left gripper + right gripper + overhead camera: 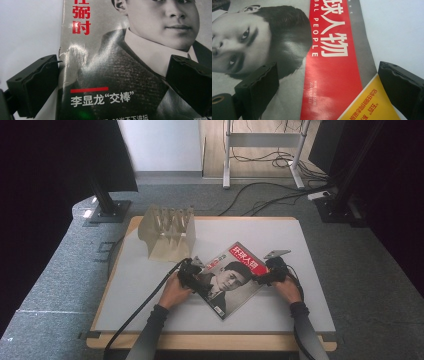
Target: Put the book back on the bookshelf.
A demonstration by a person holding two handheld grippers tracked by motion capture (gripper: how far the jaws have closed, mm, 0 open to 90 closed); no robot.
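Note:
A magazine point(234, 279) with a black-and-white portrait and a red title band lies flat and askew on the white table point(150, 285). My left gripper point(196, 278) rests at its left edge. In the left gripper view the magazine point(117, 62) lies under the left gripper point(112, 83), which is open, one jaw off the cover's edge and the other over the portrait's collar. My right gripper point(264, 276) is at the magazine's right side. It is open too point(329, 87), straddling the red band of the magazine point(329, 75) and a yellow corner. Nothing is held.
A clear plastic rack point(167, 234) with upright dividers stands at the table's back left, just behind the left hand. Cables trail from both grippers off the front edge. Dark stands and floor cables surround the table.

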